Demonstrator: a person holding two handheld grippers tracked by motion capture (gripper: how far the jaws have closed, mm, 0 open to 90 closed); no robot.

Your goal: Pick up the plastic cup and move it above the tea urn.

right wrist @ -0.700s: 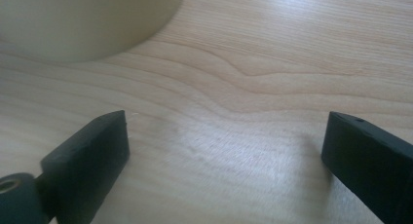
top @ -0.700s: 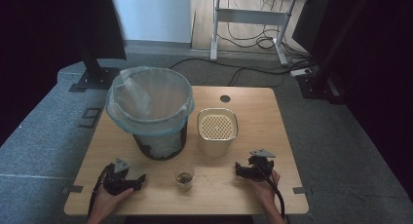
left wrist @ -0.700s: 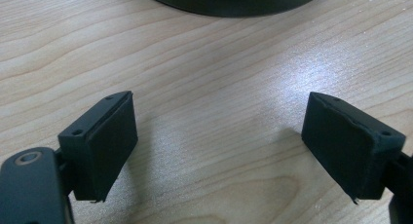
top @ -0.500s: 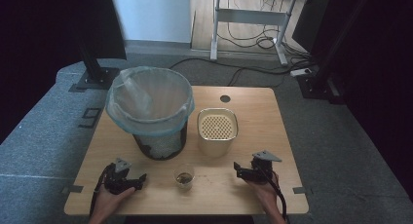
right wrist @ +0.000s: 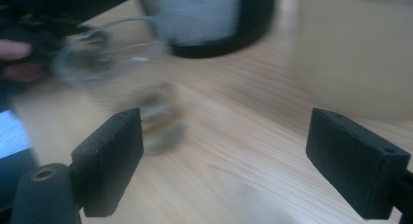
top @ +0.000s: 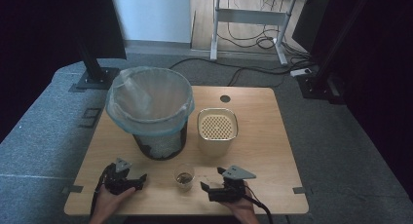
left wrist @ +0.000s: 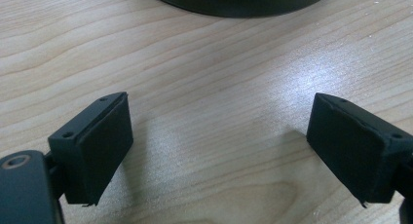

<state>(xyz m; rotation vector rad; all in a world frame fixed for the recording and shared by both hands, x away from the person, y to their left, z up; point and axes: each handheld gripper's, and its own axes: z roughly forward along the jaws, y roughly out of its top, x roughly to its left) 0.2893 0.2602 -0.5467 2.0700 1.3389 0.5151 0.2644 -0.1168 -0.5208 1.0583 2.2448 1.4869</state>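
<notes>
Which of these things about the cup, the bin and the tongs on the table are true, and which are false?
1. The small clear cup stands between the two tongs. True.
2. The right tongs are squeezing the cup. False: they are open, with nothing between the jaws.
3. The bin has a plastic bag liner. True.
4. The cream box lies inside the bin. False: it stands beside the bin on the table.
5. The left tongs are open. True.

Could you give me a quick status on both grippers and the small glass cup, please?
Left gripper and right gripper open, empty, flanking the cup. Glass cup upright, untouched. Nothing between jaws and cup.
</notes>
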